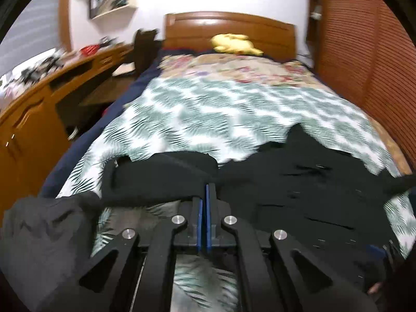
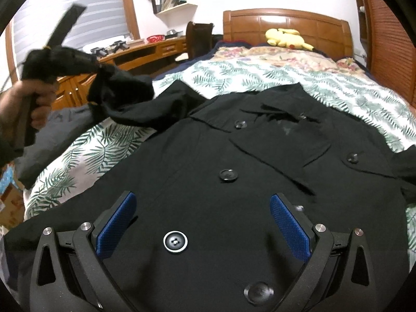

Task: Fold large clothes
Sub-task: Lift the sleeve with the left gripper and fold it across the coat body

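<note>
A large black double-breasted coat [image 2: 208, 156] with big buttons lies front-up on the leaf-print bedspread [image 2: 260, 75]. My right gripper [image 2: 202, 202] is open, its blue pads [image 2: 117, 221] spread over the coat's lower front. My left gripper [image 1: 204, 192] is shut on the coat's left sleeve [image 1: 161, 171]. In the right wrist view the left gripper [image 2: 88, 65] holds that sleeve [image 2: 122, 88] lifted above the bed's left side. The coat's body [image 1: 299, 182] shows at the right of the left wrist view.
A yellow plush toy [image 2: 286, 39] lies by the wooden headboard [image 2: 286, 23]. A wooden desk [image 2: 145, 52] with clutter and a dark chair [image 2: 199, 39] stand left of the bed. A grey garment [image 1: 44, 234] lies at the bed's near left. A louvred wardrobe [image 1: 364, 52] stands on the right.
</note>
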Demonstrator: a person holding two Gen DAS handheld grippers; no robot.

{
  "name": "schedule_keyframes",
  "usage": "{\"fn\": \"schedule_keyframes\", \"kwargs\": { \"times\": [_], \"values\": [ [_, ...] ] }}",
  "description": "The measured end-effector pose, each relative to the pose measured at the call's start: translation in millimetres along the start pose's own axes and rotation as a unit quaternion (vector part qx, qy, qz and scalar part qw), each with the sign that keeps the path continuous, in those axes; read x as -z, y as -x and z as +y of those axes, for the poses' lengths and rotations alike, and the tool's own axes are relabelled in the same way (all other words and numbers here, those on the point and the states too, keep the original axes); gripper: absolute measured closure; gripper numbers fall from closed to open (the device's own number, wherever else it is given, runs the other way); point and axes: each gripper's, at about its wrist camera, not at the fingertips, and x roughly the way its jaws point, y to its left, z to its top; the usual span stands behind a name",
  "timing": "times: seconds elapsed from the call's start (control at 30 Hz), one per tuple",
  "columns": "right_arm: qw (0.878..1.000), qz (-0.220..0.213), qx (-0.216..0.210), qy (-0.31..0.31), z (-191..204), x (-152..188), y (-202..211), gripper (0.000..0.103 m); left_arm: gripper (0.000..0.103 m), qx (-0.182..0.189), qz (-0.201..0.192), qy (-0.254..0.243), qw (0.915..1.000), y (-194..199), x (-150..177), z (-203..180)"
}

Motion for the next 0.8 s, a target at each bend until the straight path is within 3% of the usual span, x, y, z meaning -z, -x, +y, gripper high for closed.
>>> {"fn": "schedule_keyframes", "kwargs": {
  "times": [0.2, 0.43, 0.63, 0.8],
  "values": [
    [1.000, -0.018, 0.007, -0.006, -11.9, -3.4, 21.6, 0.000, 0.103, 0.020, 0.009, -0.049, 0.9986, 28.2, 18.3, -55.5],
    [1.000, -0.022, 0.014, -0.004, -17.7, -0.2, 32.8, 0.000, 0.099, 0.032, 0.043, -0.059, 0.9968, 31.7, 50.0, -69.9],
    [1.000, -0.020, 0.012, 0.002, -15.3, 0.0, 30.7, 0.000, 0.088, 0.038, 0.055, -0.057, 0.9961, 43.9, 70.3, -66.2],
    [1.000, -0.013, 0.012, 0.011, -11.4, 3.2, 25.3, 0.000, 0.071, 0.044, 0.041, -0.052, 0.9968, 62.7, 82.4, -57.7]
  ]
}}
